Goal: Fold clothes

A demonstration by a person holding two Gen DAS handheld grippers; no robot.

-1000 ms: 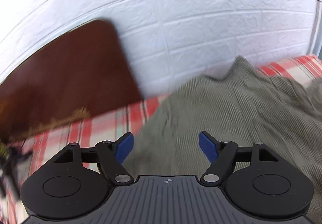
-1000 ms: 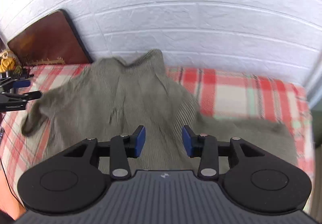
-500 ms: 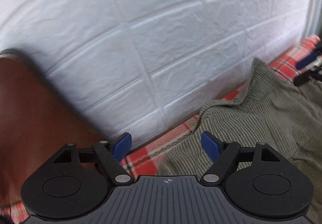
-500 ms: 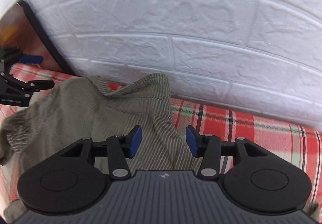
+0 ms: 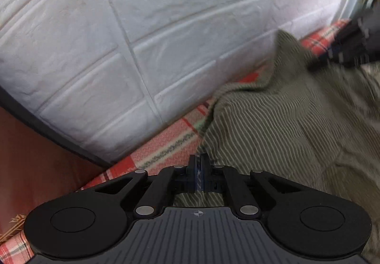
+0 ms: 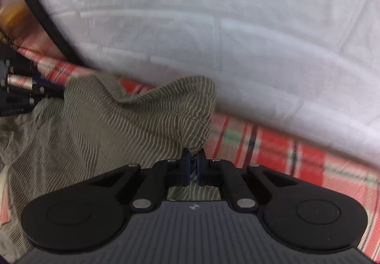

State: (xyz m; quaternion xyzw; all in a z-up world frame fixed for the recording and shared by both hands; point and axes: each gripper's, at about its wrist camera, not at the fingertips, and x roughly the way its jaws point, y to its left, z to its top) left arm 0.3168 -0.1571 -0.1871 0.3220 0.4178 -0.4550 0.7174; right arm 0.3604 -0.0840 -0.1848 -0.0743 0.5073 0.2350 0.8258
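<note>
An olive-green ribbed garment (image 5: 273, 121) lies rumpled on a red plaid cloth (image 5: 166, 147) against the white brick wall. My left gripper (image 5: 199, 169) is shut on the garment's left edge near the wall. My right gripper (image 6: 193, 164) is shut on the garment (image 6: 118, 126) at its right edge, where a fold bulges up toward the wall. The right gripper also shows blurred at the far right of the left wrist view (image 5: 351, 45). The left gripper shows at the left edge of the right wrist view (image 6: 16, 88).
The white brick wall (image 5: 166, 38) stands close behind the garment. A dark brown board (image 5: 35, 164) with a black rim leans on the wall at the left. The plaid cloth (image 6: 296, 157) extends to the right.
Both grippers moved forward toward the wall and closed on the garment's far edge; they were open half a second ago.
</note>
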